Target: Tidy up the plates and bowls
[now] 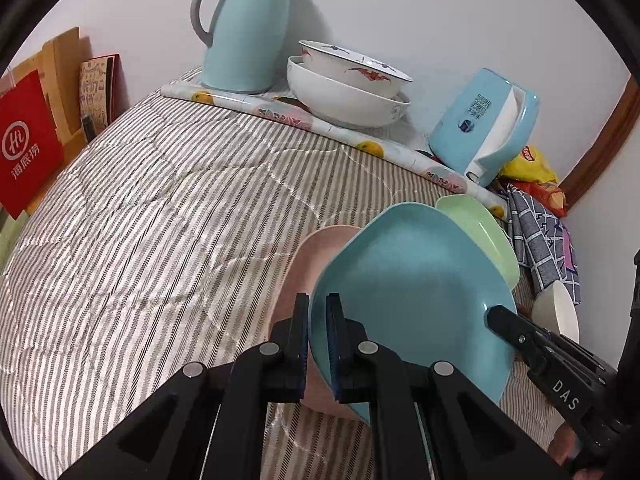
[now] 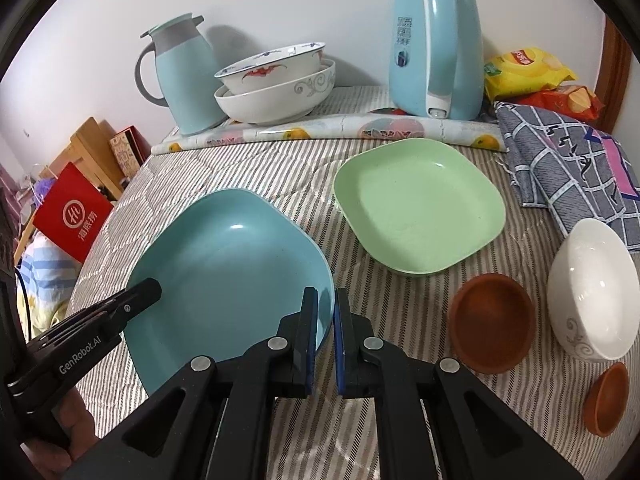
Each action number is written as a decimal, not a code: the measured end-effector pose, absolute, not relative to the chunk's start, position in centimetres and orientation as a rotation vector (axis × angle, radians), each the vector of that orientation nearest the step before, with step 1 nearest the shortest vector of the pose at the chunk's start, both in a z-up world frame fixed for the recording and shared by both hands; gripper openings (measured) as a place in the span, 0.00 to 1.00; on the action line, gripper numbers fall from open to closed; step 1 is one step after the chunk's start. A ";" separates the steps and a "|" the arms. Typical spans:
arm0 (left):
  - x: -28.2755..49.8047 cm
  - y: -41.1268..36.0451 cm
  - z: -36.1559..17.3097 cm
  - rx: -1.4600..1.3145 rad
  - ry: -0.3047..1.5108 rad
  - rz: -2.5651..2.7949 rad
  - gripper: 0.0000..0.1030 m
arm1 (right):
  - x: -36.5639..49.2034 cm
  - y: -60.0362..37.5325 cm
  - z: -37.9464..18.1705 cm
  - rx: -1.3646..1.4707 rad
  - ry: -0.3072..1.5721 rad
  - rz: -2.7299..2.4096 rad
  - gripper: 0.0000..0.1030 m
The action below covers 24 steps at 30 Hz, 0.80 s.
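Blue plate [image 2: 228, 264] clamped by both grippers, L [image 1: 318, 344] + R [image 2: 325, 344], over striped cloth [image 1: 140, 220]; white wall [image 2: 280, 4] far; pink plate [image 1: 320, 248] mostly hidden under.

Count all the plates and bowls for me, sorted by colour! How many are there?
Blue plate: 1
Green plate: 1
Pink plate: 1
White bowls, painted bowl, large bowl, small bowl: 3
Brown bowls, bigger, smaller: 2
Total: 8
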<state>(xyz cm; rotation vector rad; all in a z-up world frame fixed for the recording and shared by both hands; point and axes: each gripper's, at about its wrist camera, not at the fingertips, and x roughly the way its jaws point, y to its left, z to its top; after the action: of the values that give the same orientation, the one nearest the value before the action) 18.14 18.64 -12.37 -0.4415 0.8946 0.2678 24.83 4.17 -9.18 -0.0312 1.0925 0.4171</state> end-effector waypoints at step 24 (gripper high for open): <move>18.1 19.8 -13.7 -0.434 0.938 0.270 0.09 | 26.8 6.7 -12.0 -0.091 1.138 0.438 0.08</move>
<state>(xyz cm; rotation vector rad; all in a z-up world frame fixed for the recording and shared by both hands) 18.15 19.85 -13.67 -0.4336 0.9384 0.2702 26.83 6.72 -12.03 -0.0906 1.1381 0.4382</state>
